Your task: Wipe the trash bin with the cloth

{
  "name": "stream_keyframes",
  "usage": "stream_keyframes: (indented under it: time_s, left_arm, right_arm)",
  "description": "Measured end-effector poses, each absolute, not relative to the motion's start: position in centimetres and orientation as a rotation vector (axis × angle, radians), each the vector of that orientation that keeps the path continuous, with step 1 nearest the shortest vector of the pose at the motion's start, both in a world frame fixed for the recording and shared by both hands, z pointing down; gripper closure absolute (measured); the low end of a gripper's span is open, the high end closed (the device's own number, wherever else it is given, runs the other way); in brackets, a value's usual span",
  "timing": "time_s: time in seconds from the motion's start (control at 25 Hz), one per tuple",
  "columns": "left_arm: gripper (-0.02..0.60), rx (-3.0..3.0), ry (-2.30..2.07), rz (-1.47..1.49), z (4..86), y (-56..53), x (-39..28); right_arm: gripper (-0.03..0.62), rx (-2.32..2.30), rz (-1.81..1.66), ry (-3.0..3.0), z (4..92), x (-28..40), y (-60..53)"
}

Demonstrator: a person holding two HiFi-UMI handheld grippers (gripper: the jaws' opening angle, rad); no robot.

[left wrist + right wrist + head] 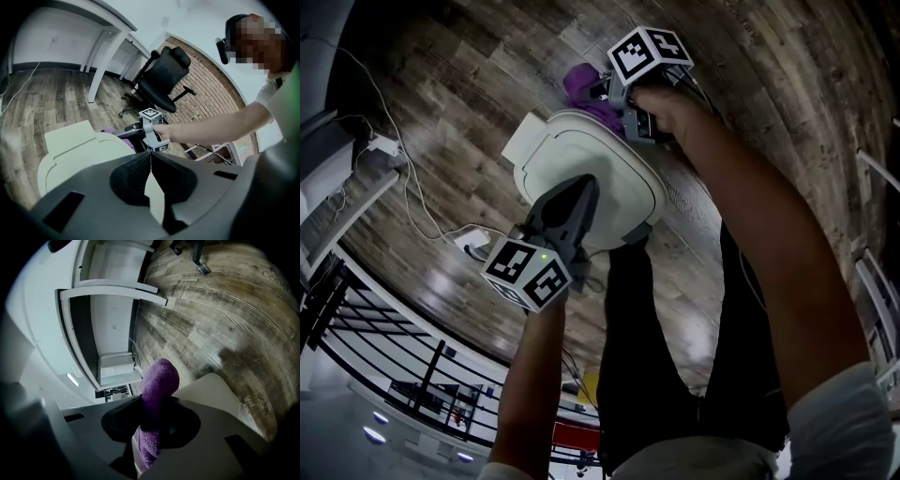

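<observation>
our right gripper [151,414] clamps the purple terry cloth [159,378] at the cream plastic trash bin [546,161] — mid-wipe, we judge; left gripper [151,155] closed, empty; next, sweep nearward.

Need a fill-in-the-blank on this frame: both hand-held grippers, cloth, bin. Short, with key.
1. The right hand-held gripper is shut on a ___ cloth.
2. The left hand-held gripper holds nothing; its jaws are ___ (open/shut).
3. Seen from above, the trash bin has a lid coloured ___.
4. In the left gripper view, a black office ___ stands in the background.

Missing words: purple; shut; white; chair.
</observation>
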State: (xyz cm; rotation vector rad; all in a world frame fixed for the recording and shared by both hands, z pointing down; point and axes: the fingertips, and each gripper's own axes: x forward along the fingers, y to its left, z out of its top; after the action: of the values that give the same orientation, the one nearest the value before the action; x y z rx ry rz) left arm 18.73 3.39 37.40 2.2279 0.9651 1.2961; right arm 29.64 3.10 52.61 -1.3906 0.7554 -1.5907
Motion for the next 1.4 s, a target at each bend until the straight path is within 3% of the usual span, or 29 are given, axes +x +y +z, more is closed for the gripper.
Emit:
stream_keyframes:
  time_s: [1.04,1.4]
  left_arm:
    - [0.577,2.174,1.040,1.423,38.9,10.0,15.5]
    - [0.577,2.167,1.060,1.443,38.9,10.6,15.2]
  right_arm:
    - [0.497,-1.338,-1.658,0.594,56.2,13.4,12.8]
    - [0.496,-1.554,-2.271,1.211,58.8,2.7,16.7]
